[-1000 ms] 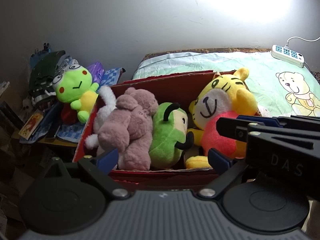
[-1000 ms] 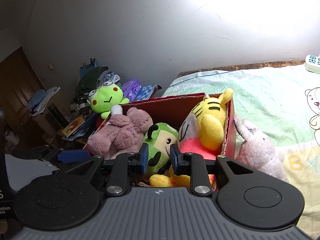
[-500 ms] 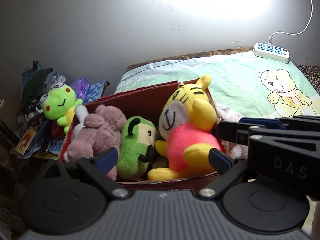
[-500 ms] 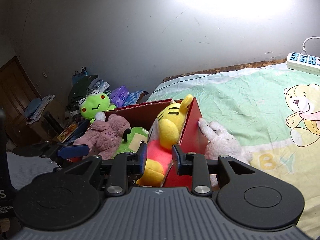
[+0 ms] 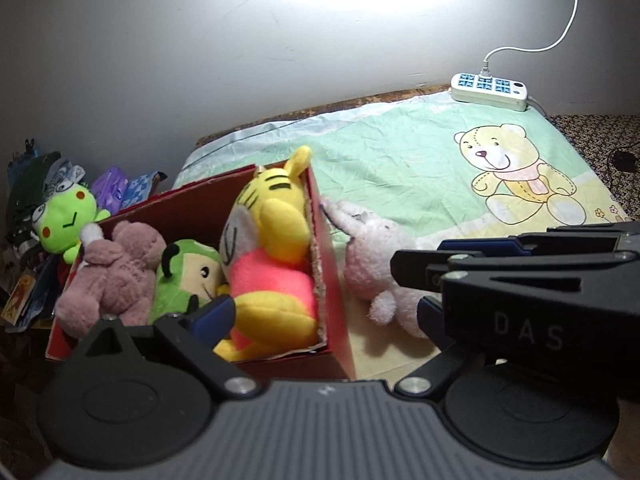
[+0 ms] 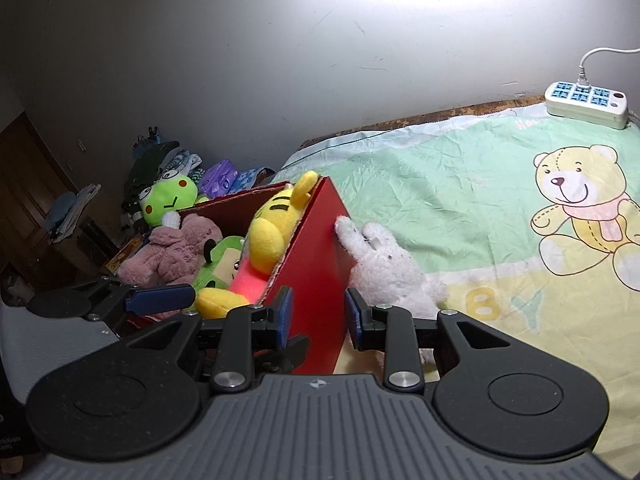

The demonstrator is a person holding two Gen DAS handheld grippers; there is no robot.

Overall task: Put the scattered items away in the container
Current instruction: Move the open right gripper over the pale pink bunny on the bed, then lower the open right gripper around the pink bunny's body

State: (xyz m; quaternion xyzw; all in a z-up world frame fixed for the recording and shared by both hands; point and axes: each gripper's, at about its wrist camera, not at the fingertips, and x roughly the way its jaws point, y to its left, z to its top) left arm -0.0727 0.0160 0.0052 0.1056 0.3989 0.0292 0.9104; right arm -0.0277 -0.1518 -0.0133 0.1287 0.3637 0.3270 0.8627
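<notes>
White bunny (image 6: 384, 268) just ahead-right of right gripper (image 6: 318, 316); jaws apart, just opening, nothing pinched.

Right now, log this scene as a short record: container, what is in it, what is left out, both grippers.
container: red cardboard box on the bed sheet
inside: yellow tiger plush, green plush, pink plush
left out: white bunny plush, lying against the box's outer side
left gripper: open, empty
right gripper: open, empty
</notes>
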